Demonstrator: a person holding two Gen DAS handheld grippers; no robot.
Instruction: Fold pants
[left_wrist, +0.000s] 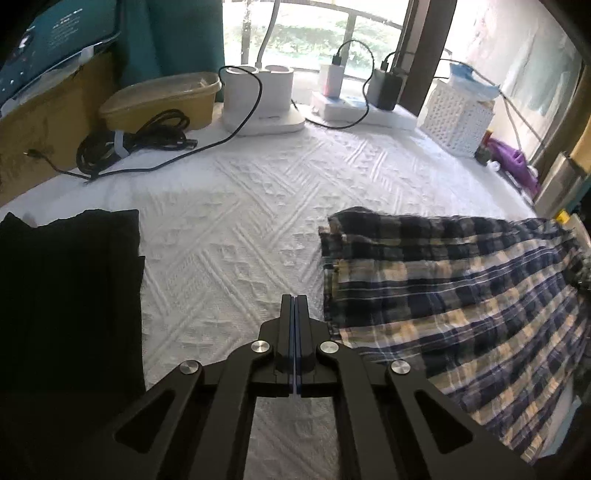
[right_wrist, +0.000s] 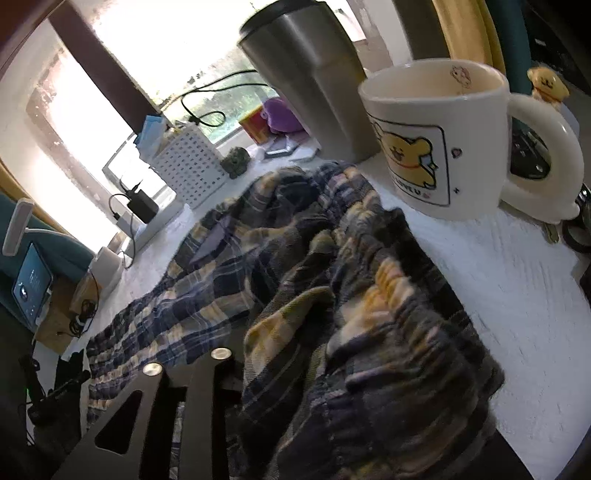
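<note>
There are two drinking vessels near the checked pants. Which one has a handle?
The cream mug with the cartoon bear print has a big looped handle. The tall grey steel tumbler behind it has smooth sides and no handle.

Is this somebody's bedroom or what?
Probably a room at home, maybe a bedroom: plaid pants lie on a white textured cover by a window, near a cartoon mug.

White mug (right_wrist: 436, 147), beyond and right of the right claw: panel with cartoon bear, caption partly readable as "LOVE U". Screen text on the tablet (left_wrist: 55, 44) illegible.
</note>
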